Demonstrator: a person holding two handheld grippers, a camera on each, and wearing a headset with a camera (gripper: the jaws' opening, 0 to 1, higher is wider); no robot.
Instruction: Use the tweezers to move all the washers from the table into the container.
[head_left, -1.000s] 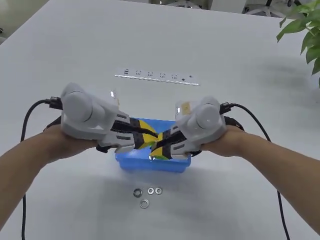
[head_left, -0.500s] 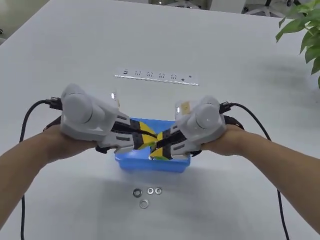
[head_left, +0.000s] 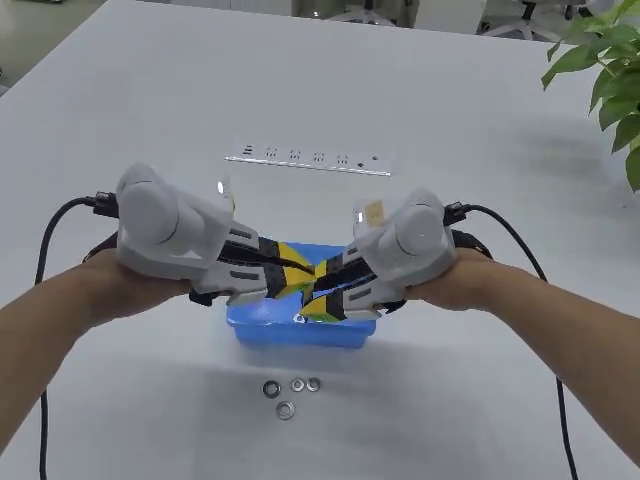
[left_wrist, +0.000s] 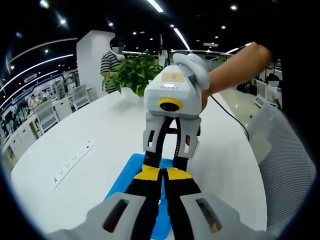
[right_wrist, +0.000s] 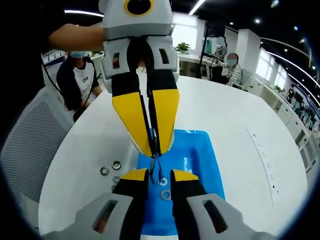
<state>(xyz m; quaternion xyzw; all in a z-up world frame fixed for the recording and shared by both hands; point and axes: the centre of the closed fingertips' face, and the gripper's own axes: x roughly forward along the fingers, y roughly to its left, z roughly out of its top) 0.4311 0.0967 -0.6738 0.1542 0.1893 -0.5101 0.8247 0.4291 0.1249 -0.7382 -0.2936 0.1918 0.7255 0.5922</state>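
While both grippers meet nose to nose over the blue container (head_left: 300, 332), the left gripper (right_wrist: 152, 152) is clamped tight on the tweezers (right_wrist: 156, 165), tips down over two washers (right_wrist: 163, 181) inside. The right gripper (right_wrist: 160, 176) sits with jaws slightly apart. Four more washers lie on the table (head_left: 450, 120), just before the container.

Above blue container (head_left: 300, 330): my left gripper (head_left: 306, 271) and right gripper (head_left: 308, 293) nose to nose, tweezers (right_wrist: 156, 164) between them, no passage there. Table (head_left: 450, 120) left and right of container open; power strip (head_left: 308, 158) well beyond it.
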